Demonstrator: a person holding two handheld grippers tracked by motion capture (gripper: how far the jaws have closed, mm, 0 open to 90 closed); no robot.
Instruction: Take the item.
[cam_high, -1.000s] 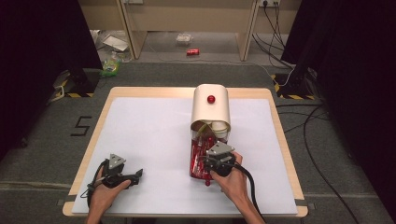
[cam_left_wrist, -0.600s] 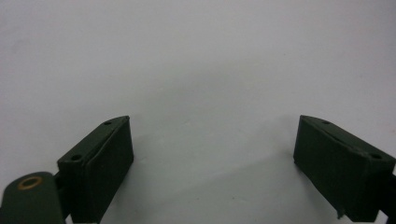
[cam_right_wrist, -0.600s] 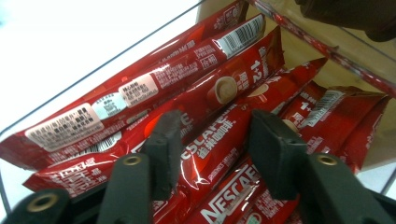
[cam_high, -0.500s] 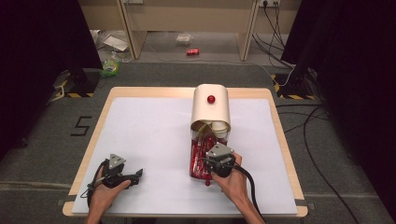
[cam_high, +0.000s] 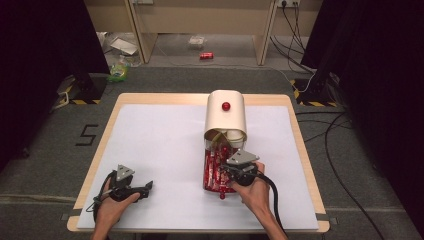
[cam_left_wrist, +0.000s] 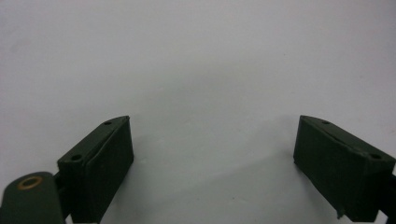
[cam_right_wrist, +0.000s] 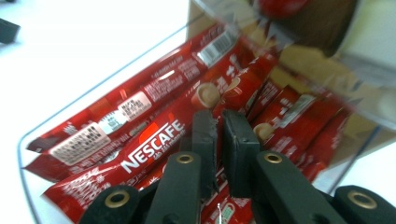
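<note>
A cream dome-shaped dispenser (cam_high: 226, 120) with a red knob stands at the middle of the table. In front of it lies a clear tray (cam_right_wrist: 116, 65) holding several red Nescafe coffee sachets (cam_right_wrist: 154, 135). My right gripper (cam_high: 224, 173) is down in that tray (cam_high: 210, 186). Its jaws (cam_right_wrist: 218, 126) are pressed together with only a sliver between them, and a thin sachet edge shows in that sliver. My left gripper (cam_high: 148, 187) rests on the white mat near the front left, open (cam_left_wrist: 212, 158) with nothing between its jaws.
The white mat (cam_high: 160, 145) covers most of the wooden table (cam_high: 165, 98). Black cables trail from both grippers toward the front edge. On the floor beyond the table lie litter and more cables.
</note>
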